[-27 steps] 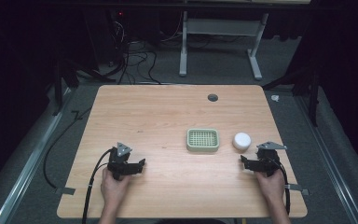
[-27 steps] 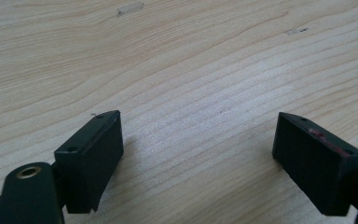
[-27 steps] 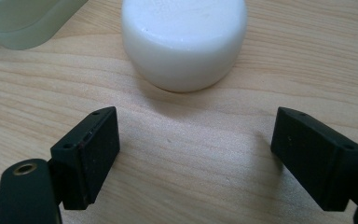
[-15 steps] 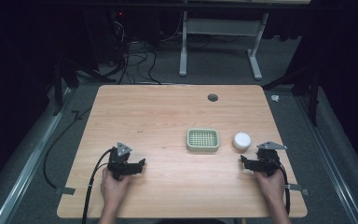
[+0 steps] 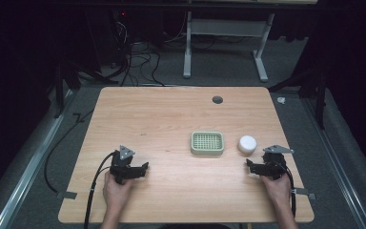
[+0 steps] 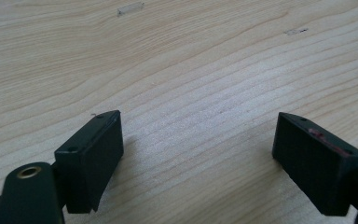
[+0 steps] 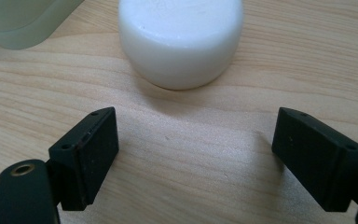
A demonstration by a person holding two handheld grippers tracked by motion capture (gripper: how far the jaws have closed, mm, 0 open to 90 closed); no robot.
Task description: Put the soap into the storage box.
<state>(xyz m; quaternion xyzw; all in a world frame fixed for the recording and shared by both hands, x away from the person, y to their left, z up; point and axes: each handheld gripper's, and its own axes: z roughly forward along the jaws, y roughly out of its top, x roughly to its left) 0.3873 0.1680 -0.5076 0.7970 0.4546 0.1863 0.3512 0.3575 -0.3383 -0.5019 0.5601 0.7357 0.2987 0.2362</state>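
On the wooden table, far half bare. Green slotted tray right of centre, white round puck just beside it. Left gripper and right gripper near front edge, jaws spread wide, empty. Right gripper view: puck close ahead.

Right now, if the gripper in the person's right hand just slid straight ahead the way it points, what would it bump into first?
Most likely the white round puck. It sits just ahead of the right gripper, whose open jaws stand apart with bare table between them. The green tray lies off to the side, probably missed.
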